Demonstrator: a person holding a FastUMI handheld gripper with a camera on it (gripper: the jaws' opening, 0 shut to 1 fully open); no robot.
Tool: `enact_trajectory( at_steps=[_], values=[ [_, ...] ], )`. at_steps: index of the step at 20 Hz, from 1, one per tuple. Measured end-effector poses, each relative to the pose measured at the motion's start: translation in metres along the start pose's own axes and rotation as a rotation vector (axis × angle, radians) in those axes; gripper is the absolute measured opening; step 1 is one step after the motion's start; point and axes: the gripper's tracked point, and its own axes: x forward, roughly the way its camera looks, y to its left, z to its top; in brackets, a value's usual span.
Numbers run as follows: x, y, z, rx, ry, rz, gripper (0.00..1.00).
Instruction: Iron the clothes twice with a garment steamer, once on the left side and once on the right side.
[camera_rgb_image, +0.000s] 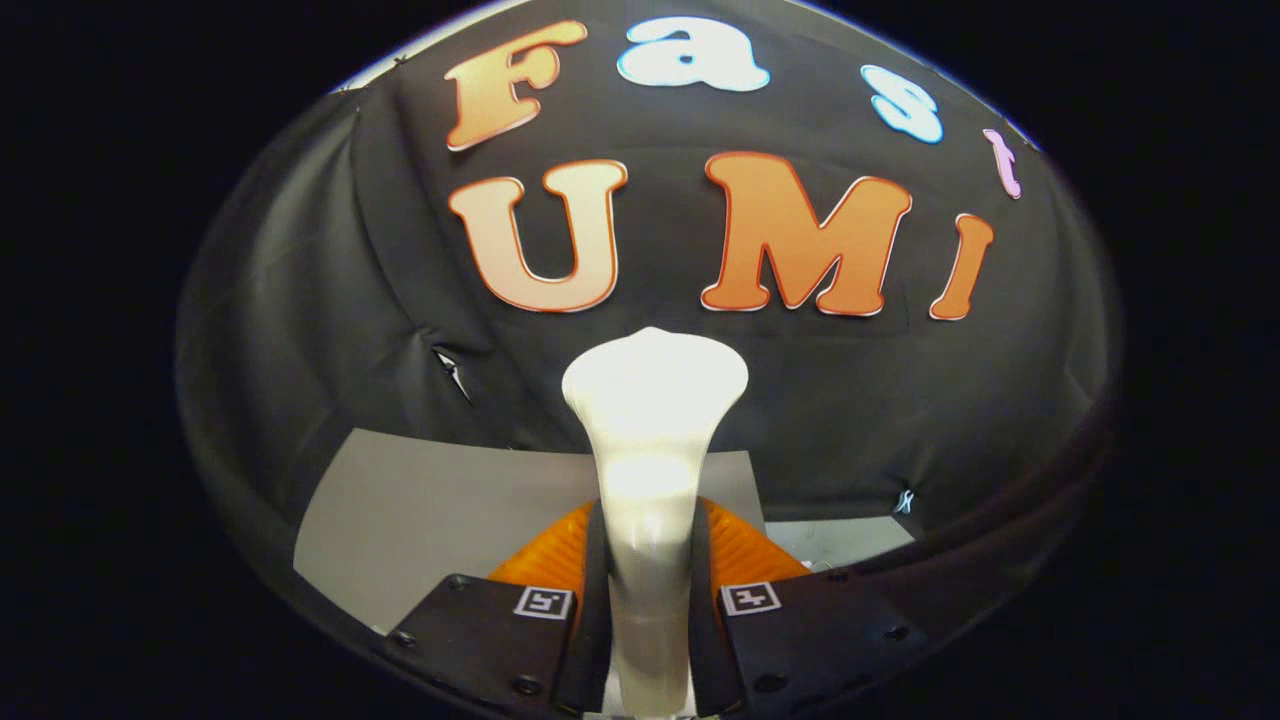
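Note:
A white garment steamer (650, 440) stands upright between my fingers, its narrow handle clamped from both sides and its wide flared head rising beyond the fingertips. My gripper (648, 560) is shut on the steamer's handle. Beyond and below the steamer lies a flat grey cloth (440, 510) on the table, reaching from left of the fingers to just right of the handle. The steamer's head is lifted clear of this cloth and points toward the black booth wall.
The black cloth wall (300, 300) curves close behind the grey cloth. A strip of pale table (840, 540) shows to the right of the cloth's edge.

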Motion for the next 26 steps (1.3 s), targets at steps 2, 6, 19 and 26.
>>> enact_trajectory(
  at_steps=[2, 6, 19, 26],
  values=[
    [-0.032, 0.003, -0.001, 0.002, -0.049, 0.026, 0.38],
    [-0.092, -0.005, -0.006, 0.025, -0.166, 0.045, 0.32],
    [-0.302, -0.068, -0.01, -0.033, -0.475, 0.037, 0.32],
    [-0.323, -0.171, -0.033, 0.01, -0.524, -0.101, 0.32]
  ],
)
